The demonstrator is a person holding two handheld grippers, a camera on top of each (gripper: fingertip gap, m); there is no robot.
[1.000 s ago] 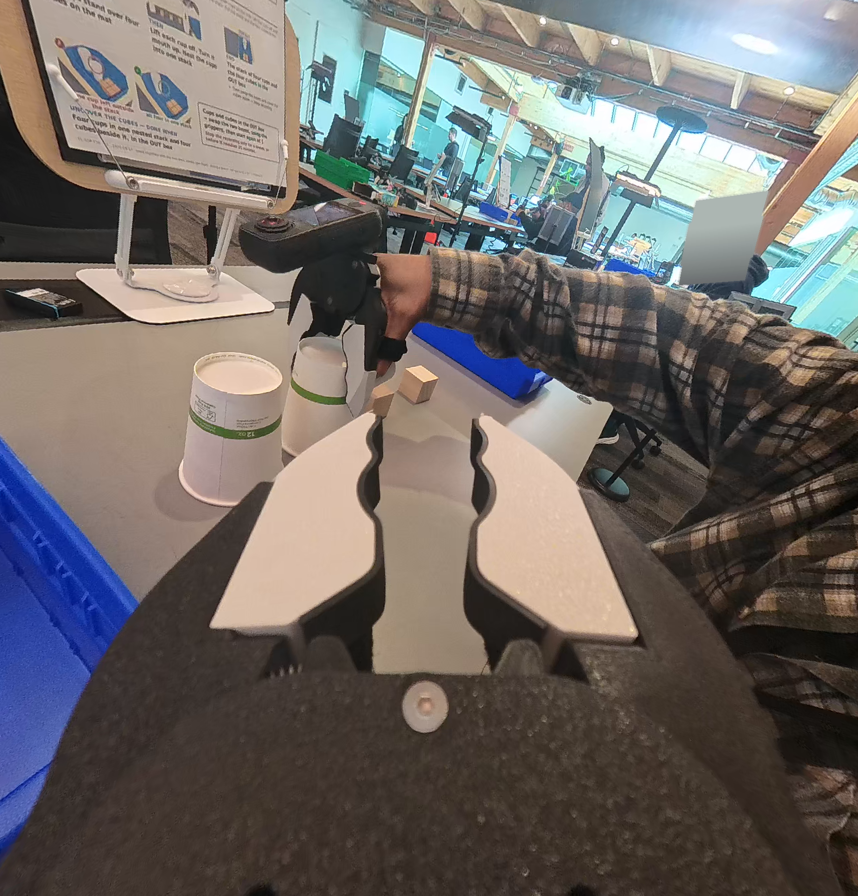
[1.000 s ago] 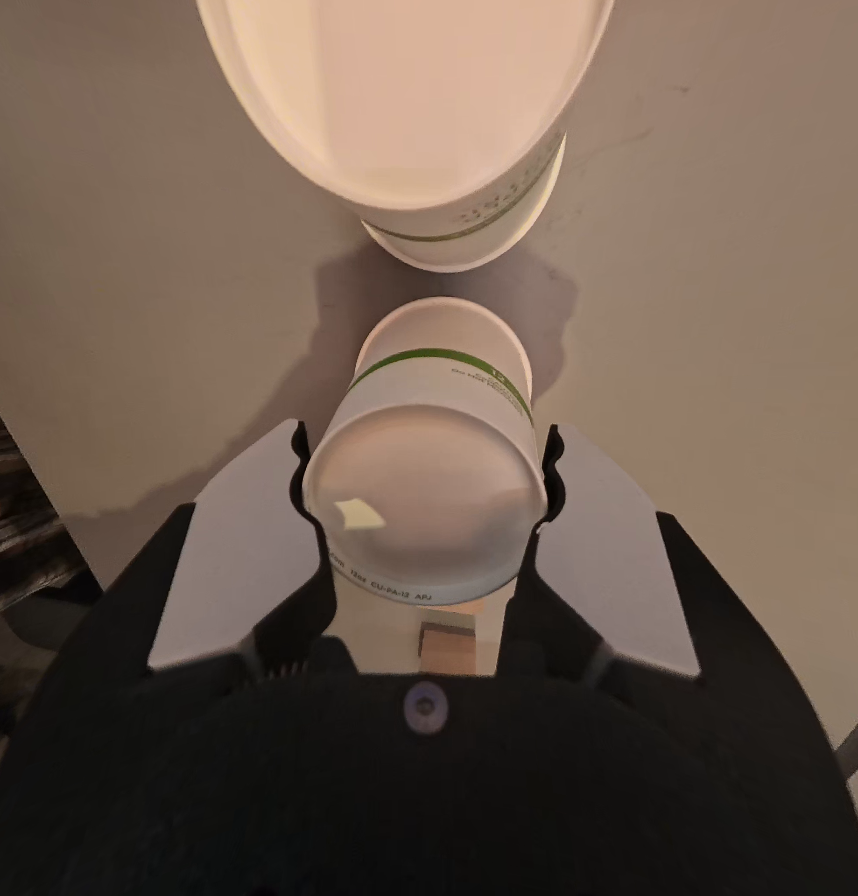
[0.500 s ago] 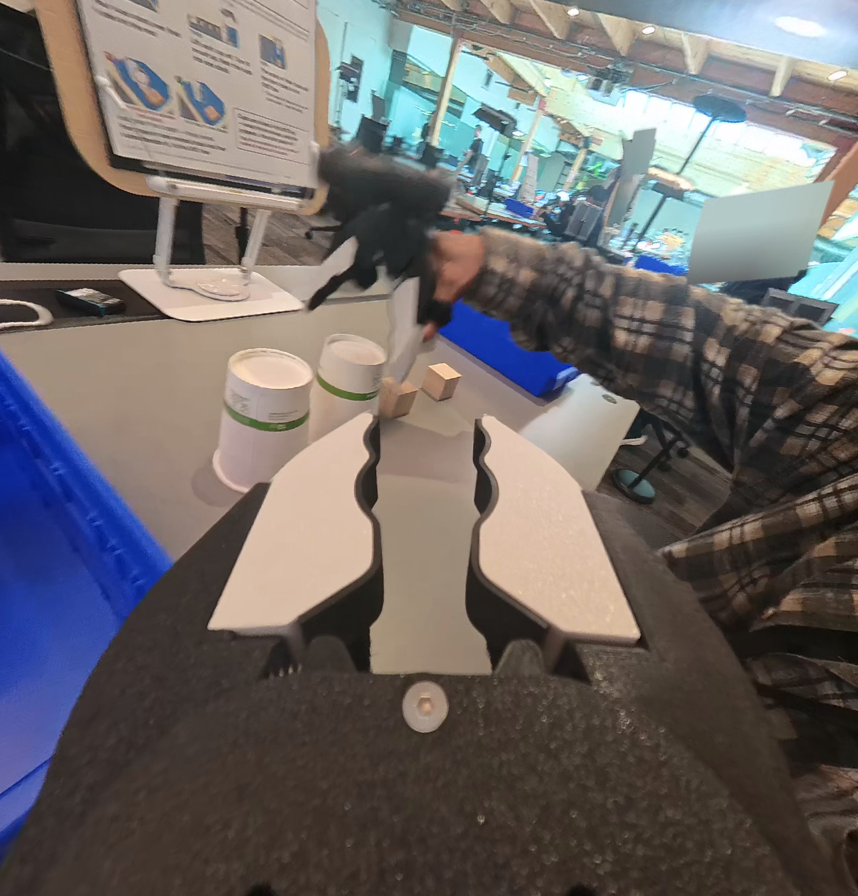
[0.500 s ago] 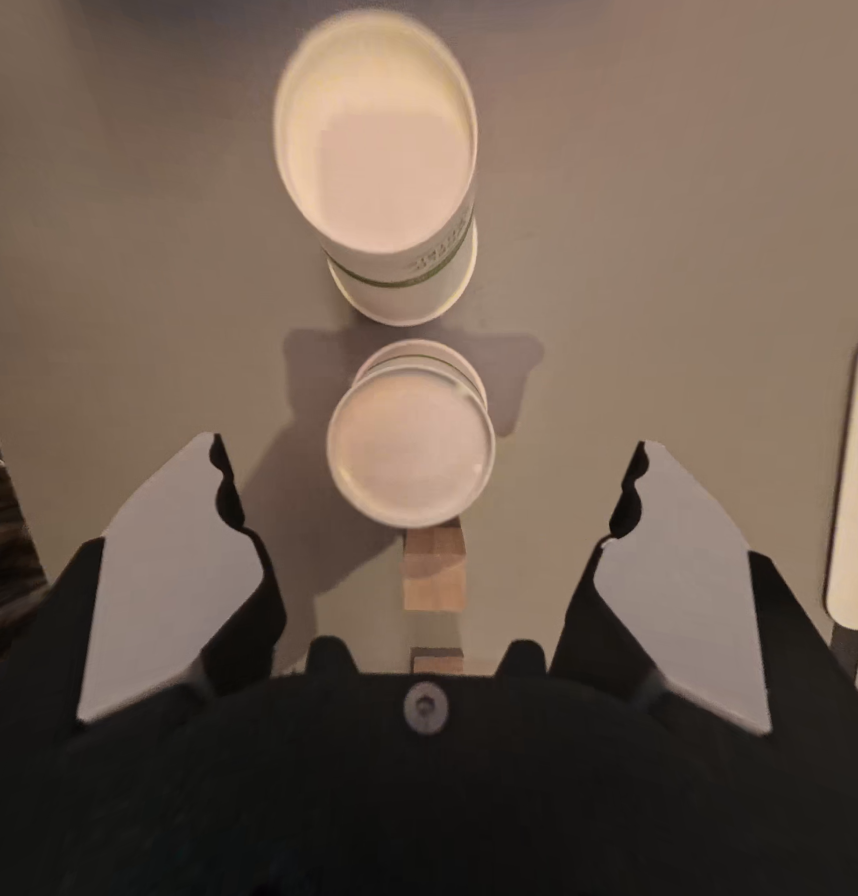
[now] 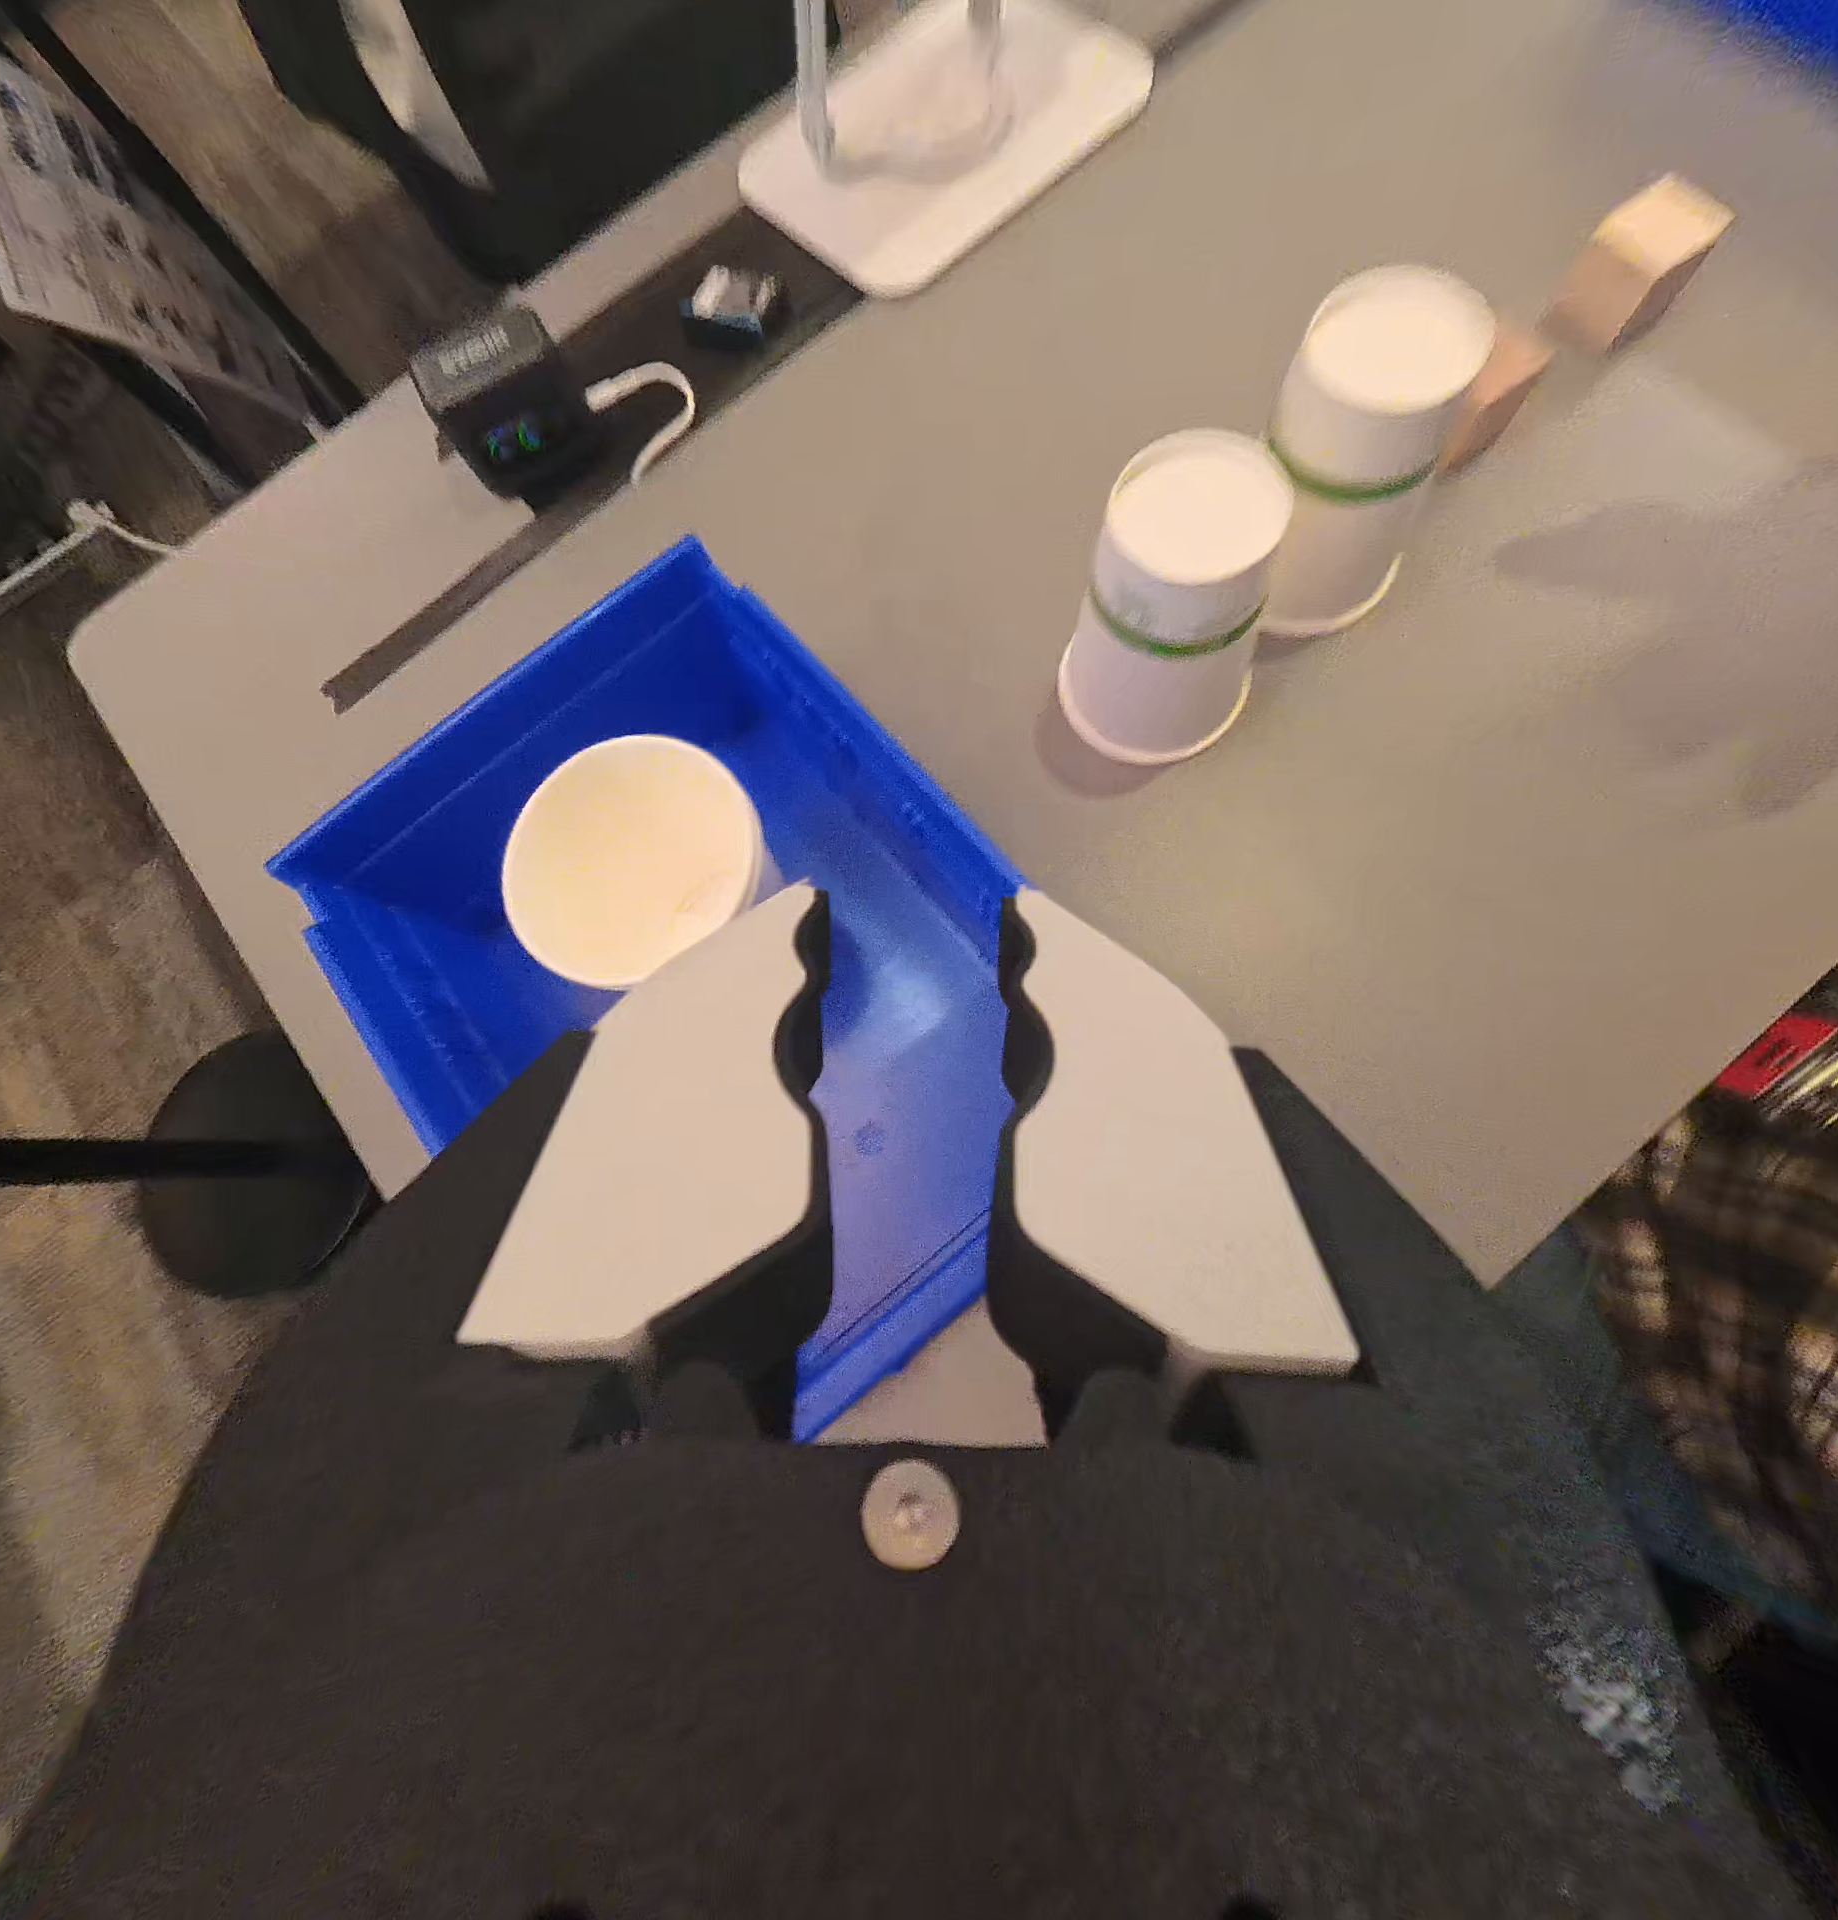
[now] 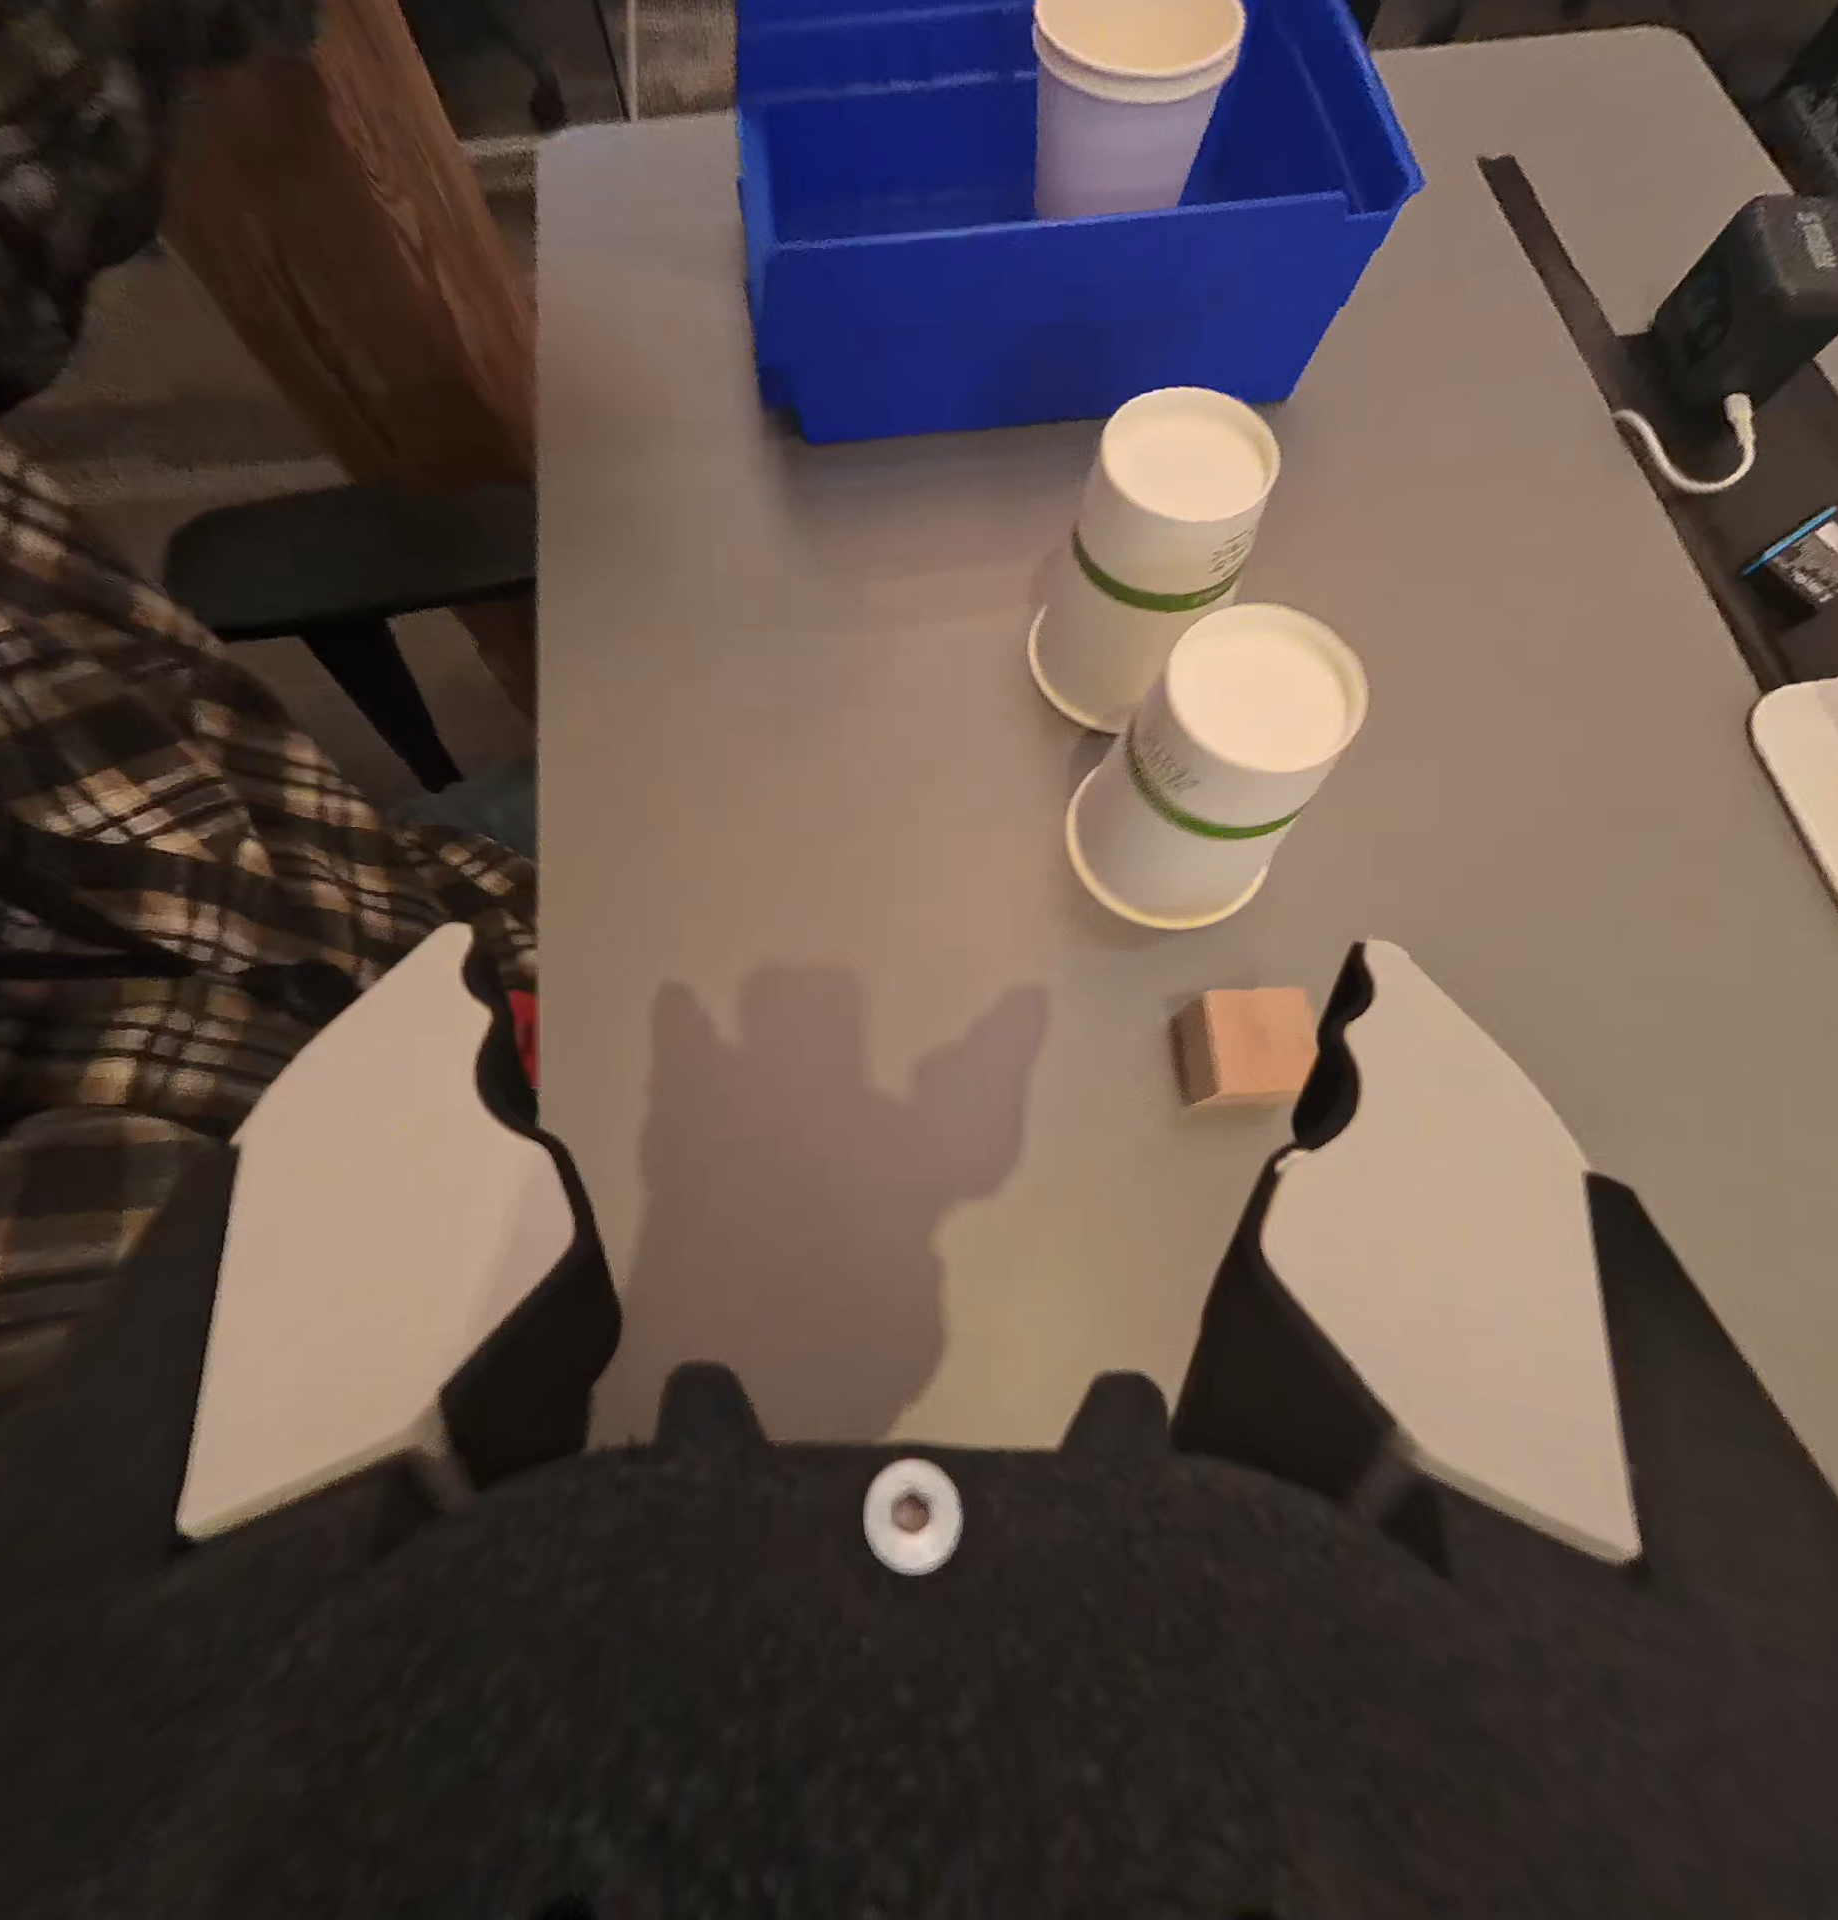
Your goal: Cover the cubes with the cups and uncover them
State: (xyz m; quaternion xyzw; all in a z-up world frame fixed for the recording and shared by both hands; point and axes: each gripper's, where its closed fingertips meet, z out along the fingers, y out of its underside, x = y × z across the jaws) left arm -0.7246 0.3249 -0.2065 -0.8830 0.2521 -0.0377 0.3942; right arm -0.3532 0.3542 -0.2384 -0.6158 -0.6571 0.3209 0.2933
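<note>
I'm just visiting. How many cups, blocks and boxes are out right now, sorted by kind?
Upside-down white paper cups with a green band: 2
Upright white paper cup in the bin: 1 (more may be nested inside it, I cannot tell)
Small wooden cubes: 2
Blue plastic bin: 1
Total: 6

I see grey bench (image 6: 790, 727) | on it: blue bin (image 6: 1050, 301) at far end, 2 upturned cups (image 6: 1154, 582) (image 6: 1206, 779) touching in a row, wood cube (image 6: 1242, 1044) nr 2nd cup, 2nd cube (image 5: 1642, 260) in left view, white stand base (image 5: 946, 135), black charger (image 6: 1746, 301) w/ cable.
</note>
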